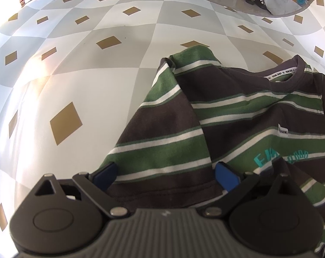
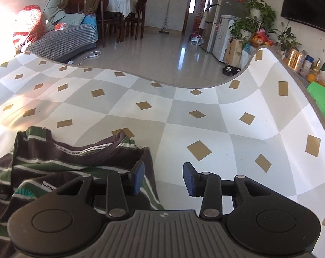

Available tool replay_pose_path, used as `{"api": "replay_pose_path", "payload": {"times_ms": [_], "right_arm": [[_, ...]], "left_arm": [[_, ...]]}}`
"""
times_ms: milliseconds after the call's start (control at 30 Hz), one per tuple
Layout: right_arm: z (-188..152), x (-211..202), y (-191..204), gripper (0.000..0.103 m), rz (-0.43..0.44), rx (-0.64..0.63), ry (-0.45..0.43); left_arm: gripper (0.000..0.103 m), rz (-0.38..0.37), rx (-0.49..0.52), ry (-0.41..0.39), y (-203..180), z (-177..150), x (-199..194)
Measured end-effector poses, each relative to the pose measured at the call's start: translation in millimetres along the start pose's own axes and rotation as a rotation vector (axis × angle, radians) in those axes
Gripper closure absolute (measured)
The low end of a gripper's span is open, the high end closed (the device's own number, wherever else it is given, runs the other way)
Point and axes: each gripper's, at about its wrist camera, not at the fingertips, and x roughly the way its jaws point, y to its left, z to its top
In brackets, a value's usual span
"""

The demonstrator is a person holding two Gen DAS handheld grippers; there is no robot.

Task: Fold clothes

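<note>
The left gripper (image 1: pixel 164 176) has its two blue fingers (image 1: pixel 226 177) spread wide, one at each side of a fold of sleeve cloth that lies between them; the pads stand apart from each other, and I cannot tell whether they press the fabric. The right gripper (image 2: pixel 163 178) also has two blue-padded fingers (image 2: pixel 189 179), parted with a clear gap and holding nothing; the left one hangs over the shirt's edge, the right one over bare surface.

There is one garment: a striped shirt (image 1: pixel 237 111) in dark brown, green and white, lying on the counter (image 1: pixel 87 75) with its collar (image 1: pixel 291 71) away from the grippers. Its near sleeve is folded across the body. It carries one small white label (image 1: pixel 282 131) and teal lettering (image 1: pixel 267 158) on the chest, partly hidden by the cloth.

The counter is covered in a glossy sheet of large white and grey diamonds, each with a small gold diamond (image 1: pixel 65 123) at its centre. Strong sunlight glares on its left side.

Beyond it lies a shiny tiled floor (image 2: pixel 162 49). One sofa (image 2: pixel 63 40) with a checked cover stands at the left, carrying a red bundle (image 2: pixel 29 23). Behind it are dark wooden chairs (image 2: pixel 138 17) round a dining table. One pair of black slippers (image 2: pixel 230 69) sits on the floor, potted plants (image 2: pixel 255 23) stand beside a fridge, and one dark television (image 2: pixel 310 2) hangs at the right.
</note>
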Motion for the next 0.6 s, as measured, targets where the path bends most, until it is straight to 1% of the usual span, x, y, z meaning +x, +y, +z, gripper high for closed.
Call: {"api": "replay_pose_path", "payload": {"times_ms": [400, 600], "right_arm": [[-45.3, -28.4, 12.2, 0.059, 0.174, -0.295, 0.106], [-65.1, -10.8, 19.5, 0.058, 0.145, -0.376, 0.171]], "left_arm": [[0.005, 0.007, 0.003, 0.001, -2.5, -2.4, -1.3], [0.005, 0.015, 0.010, -0.001, -3.6, -3.5, -1.2]]}}
